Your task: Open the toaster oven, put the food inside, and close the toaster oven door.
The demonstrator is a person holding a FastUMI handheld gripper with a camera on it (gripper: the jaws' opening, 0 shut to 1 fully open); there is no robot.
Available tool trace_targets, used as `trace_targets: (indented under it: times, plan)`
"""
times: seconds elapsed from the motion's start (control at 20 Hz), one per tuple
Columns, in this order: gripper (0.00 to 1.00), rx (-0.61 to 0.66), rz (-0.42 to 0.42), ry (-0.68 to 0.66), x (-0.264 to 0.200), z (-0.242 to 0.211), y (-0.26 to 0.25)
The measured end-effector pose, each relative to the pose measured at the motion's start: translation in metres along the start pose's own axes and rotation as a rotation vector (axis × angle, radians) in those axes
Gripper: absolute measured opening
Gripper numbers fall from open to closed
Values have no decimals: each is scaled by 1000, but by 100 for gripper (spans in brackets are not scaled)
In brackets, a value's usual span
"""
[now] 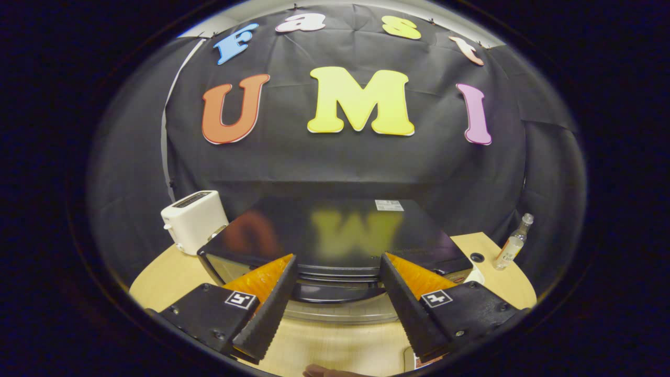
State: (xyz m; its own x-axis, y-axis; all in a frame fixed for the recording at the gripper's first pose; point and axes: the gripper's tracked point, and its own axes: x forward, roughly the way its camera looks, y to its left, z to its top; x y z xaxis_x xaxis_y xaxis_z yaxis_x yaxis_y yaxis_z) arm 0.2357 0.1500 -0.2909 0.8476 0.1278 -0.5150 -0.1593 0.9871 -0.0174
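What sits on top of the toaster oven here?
The toaster oven has a glossy dark top with a small pale label near its back edge; nothing else rests there. The open gripper hovers before its door handle; the fingers hide the front corners.

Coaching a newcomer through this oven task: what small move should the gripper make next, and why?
Probably ease forward and down to the door handle. The gripper is open, fingers spread either side of the handle, and the toaster oven looks closed, so the door must open first.

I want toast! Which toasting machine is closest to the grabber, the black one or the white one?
The black toaster oven, just ahead of the open gripper. The white toaster sits farther back, beside it.
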Motion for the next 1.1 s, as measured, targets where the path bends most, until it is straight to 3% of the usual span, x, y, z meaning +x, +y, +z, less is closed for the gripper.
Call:
trace_targets:
  times: [0.15, 0.45, 1.1]
  plan:
    - [100, -8, -6, 60, 2, -4, 1]
    - [100, 31, 10, 56, -6, -10, 1]
    - [100, 18, 53, 132, -66, -57, 5]
